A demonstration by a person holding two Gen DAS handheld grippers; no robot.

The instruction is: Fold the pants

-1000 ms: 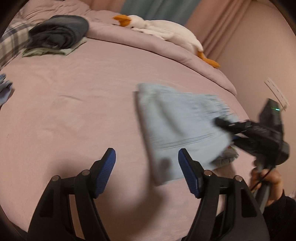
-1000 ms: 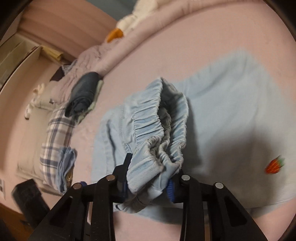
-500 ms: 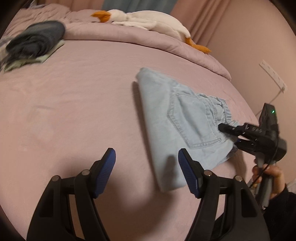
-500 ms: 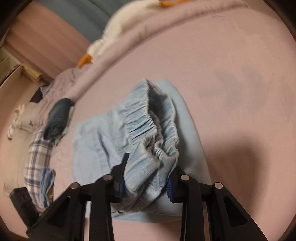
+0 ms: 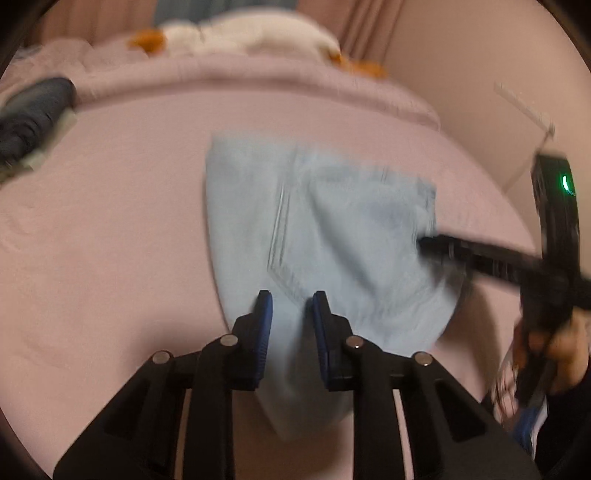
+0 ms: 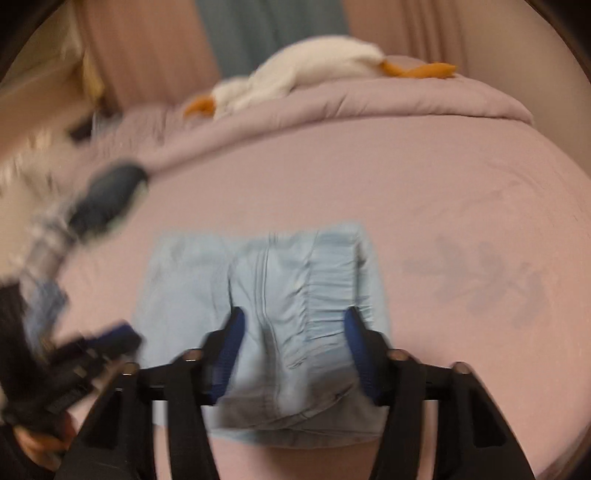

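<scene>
Light blue pants [image 5: 332, 221] lie folded into a compact block on the pink bed sheet [image 5: 110, 229], back pocket facing up. My left gripper [image 5: 291, 295] is over the near edge of the block. Its jaws are closing, with denim showing in the narrow gap between the blue pads. In the right wrist view the elastic waistband end of the pants [image 6: 325, 266] rests flat between the fingers of my right gripper [image 6: 293, 314], whose jaws are opening and stand off the cloth. The right gripper [image 5: 424, 243] also reaches in from the right, held by a hand [image 5: 565, 339].
A white plush goose [image 5: 251, 35] lies on the rolled duvet [image 5: 258, 81] at the far side of the bed. Dark folded clothes [image 5: 33, 110] sit at the far left. A wall [image 5: 480, 92] runs close along the right of the bed.
My left gripper moved right over the pants' near edge and its jaws narrowed a lot. The right gripper swung round, laid the bunched waistband flat and widened.
</scene>
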